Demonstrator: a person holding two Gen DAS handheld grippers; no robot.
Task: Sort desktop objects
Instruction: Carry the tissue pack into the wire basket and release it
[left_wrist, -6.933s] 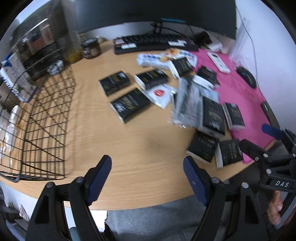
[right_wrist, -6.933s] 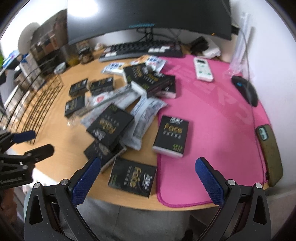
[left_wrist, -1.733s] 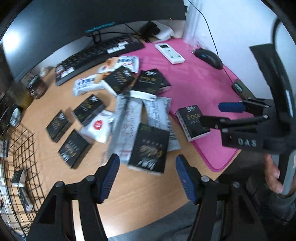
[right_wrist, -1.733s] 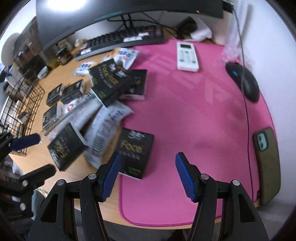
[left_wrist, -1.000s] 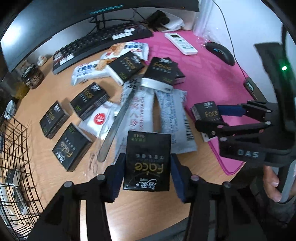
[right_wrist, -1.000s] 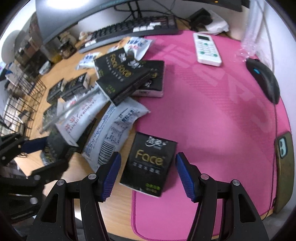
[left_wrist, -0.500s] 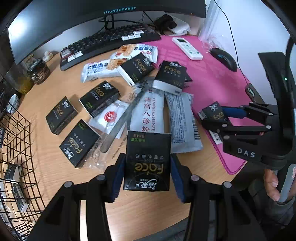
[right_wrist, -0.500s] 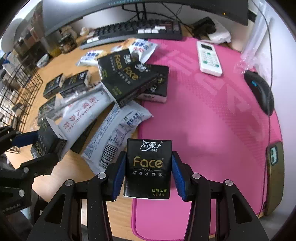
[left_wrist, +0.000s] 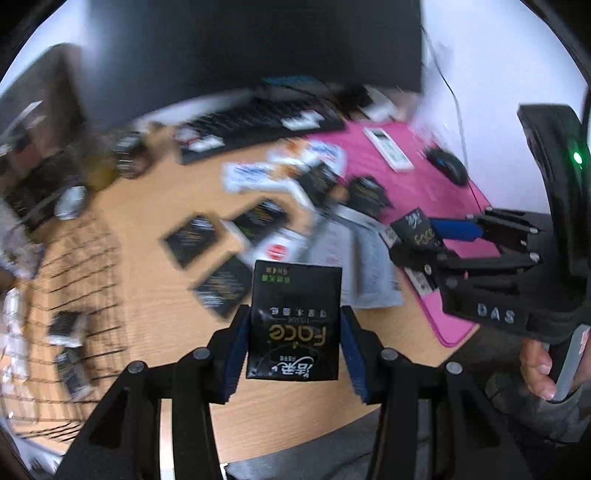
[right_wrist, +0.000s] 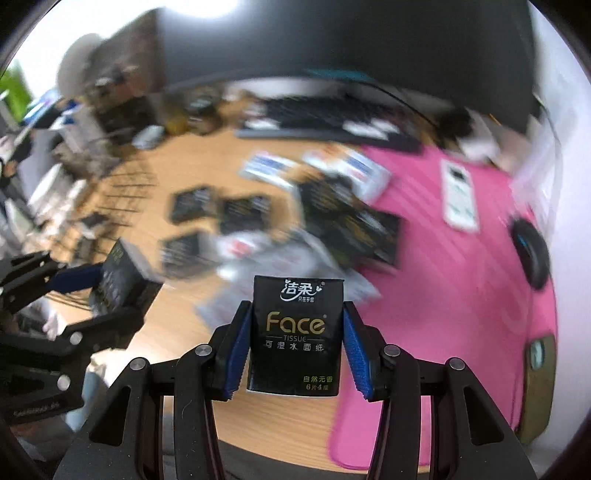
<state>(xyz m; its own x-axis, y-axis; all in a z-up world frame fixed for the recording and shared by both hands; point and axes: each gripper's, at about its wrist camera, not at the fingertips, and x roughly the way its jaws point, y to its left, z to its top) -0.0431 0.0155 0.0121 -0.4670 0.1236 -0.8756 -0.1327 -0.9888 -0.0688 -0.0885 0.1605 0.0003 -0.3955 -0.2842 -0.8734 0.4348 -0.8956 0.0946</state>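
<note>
My left gripper (left_wrist: 293, 341) is shut on a black Face tissue pack (left_wrist: 295, 314), held above the wooden desk (left_wrist: 155, 295). My right gripper (right_wrist: 295, 343) is shut on a second black Face tissue pack (right_wrist: 297, 332), also lifted. Each gripper shows in the other's view: the right one (left_wrist: 424, 240) at the right with its pack, the left one (right_wrist: 107, 288) at the left with its pack. Several more black tissue packs (left_wrist: 192, 240) and white snack packets (left_wrist: 362, 258) lie scattered on the desk. A black wire basket (left_wrist: 62, 295) stands at the left with small items inside.
A pink desk mat (right_wrist: 461, 277) covers the right side, bearing a white remote (right_wrist: 458, 195), a black mouse (right_wrist: 532, 254) and a phone (right_wrist: 539, 369). A keyboard (left_wrist: 258, 122) and monitor (left_wrist: 240, 44) stand at the back, with jars (left_wrist: 129, 162) at the back left.
Both grippers have lifted their tissue packs off the desk and swung leftward; the views are motion-blurred. The basket now shows more in the left wrist view.
</note>
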